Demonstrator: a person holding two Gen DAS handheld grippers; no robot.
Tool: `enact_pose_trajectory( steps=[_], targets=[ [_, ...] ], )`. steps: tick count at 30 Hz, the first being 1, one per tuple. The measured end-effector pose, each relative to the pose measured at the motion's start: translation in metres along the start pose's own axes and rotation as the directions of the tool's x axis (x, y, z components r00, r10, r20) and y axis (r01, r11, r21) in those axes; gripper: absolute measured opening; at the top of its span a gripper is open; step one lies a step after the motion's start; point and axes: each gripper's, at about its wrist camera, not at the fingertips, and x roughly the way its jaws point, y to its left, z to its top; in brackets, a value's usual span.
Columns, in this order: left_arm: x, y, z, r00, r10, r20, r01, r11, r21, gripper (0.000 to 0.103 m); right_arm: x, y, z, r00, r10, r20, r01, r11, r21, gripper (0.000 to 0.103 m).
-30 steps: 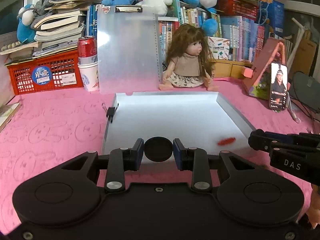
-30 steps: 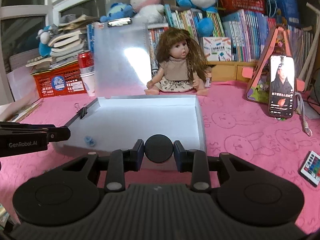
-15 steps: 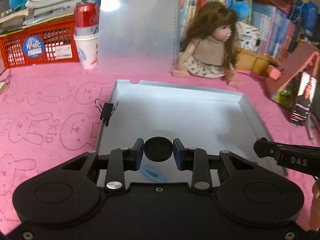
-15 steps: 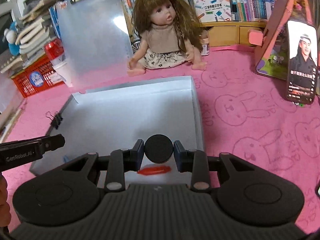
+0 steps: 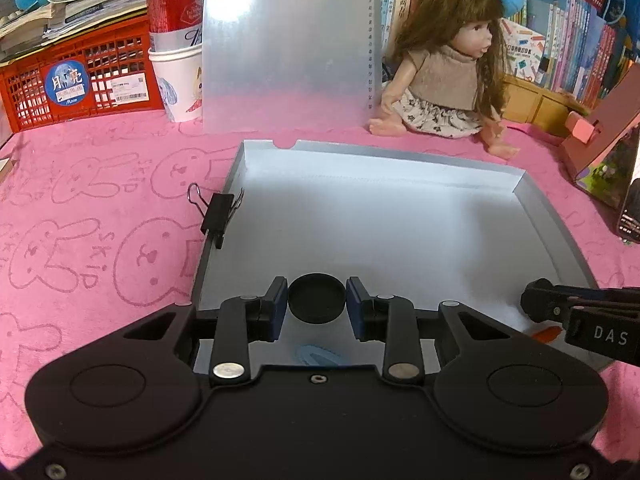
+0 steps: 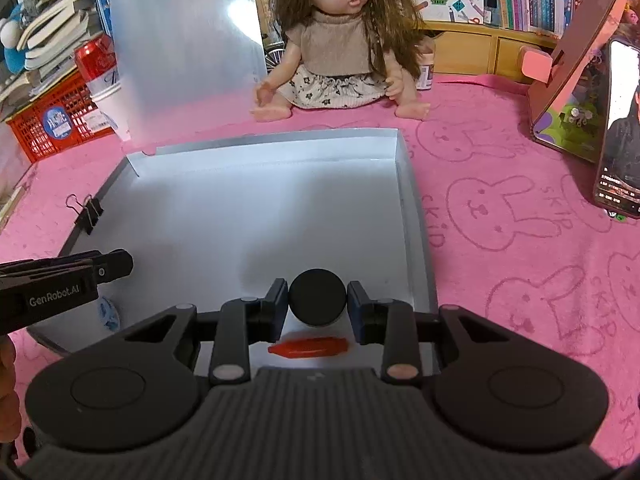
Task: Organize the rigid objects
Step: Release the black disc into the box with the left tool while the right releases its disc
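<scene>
Pieces: small red piece (image 6: 308, 347) and small blue piece (image 5: 320, 356), both lying flat inside grey tray (image 5: 400, 240) by its near edge; red toward the 5 o'clock corner, blue toward 7 o'clock.
Red vs claw: now just under right gripper (image 6: 317, 304), at 6 o'clock of its tips; a sec ago it was not in that cam's view.
Blue vs claw: now just under left gripper (image 5: 317, 304), 6 o'clock; a sec ago it was not in that cam's view either.
Claws: both nearly clenched, narrow gap, grasping nothing; neither touches a piece.
Change: both hands have come fwd and tipped down over tray's near edge; tray fills more of each view.
Meaning: prob. lining up one pick per hand; jaws likely need to widen first.
Around: binder clip (image 5: 218, 216) on tray's 9 o'clock wall; doll (image 5: 448, 68) beyond tray at 12–1 o'clock; pink cloth (image 5: 100, 240) under all.
</scene>
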Motion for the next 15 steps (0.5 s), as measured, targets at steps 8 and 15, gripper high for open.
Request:
enact_pose_trajectory(
  steps=[8, 15],
  targets=[
    [0.0059, -0.0003, -0.0049, 1.000, 0.009, 0.001, -0.009, 1.000, 0.016, 0.030, 0.0055, -0.0007, -0.0022, 1.000, -0.013, -0.012, 0.013, 1.000, -0.009, 0.037],
    [0.0046, -0.0027, -0.0064, 1.000, 0.008, 0.014, -0.009, 0.999, 0.032, 0.031, 0.0057, 0.0003, -0.0029, 1.000, -0.014, -0.005, 0.014, 1.000, -0.017, 0.042]
  ],
)
